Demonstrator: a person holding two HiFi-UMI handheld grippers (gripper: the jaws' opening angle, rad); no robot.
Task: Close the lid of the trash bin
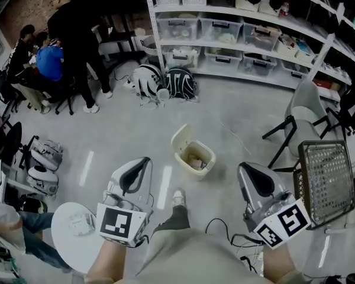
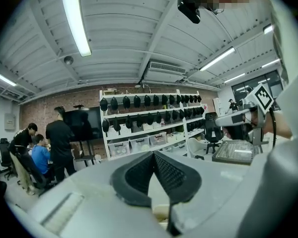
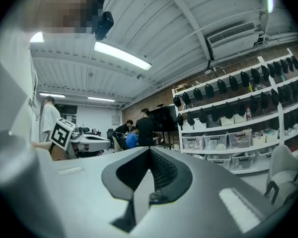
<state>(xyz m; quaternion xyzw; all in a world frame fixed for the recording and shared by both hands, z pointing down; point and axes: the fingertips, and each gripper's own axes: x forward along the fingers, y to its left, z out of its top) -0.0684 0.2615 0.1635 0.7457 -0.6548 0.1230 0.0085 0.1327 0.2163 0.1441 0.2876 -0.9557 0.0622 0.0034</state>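
A cream trash bin stands on the grey floor ahead of me, its lid tipped up and back on the far-left side so the inside shows. Both grippers hang in the air close to my body, short of the bin. In the head view my left gripper is to the bin's lower left and my right gripper to its lower right. In each gripper view the dark ribbed pads meet at the tip, left gripper and right gripper, with nothing between them. Both point level across the room.
A wire mesh tray sits close by my right gripper. A grey chair stands beyond it. White shelving with clear boxes lines the back. Helmet bags lie on the floor, a round white table is at left, and people are far left.
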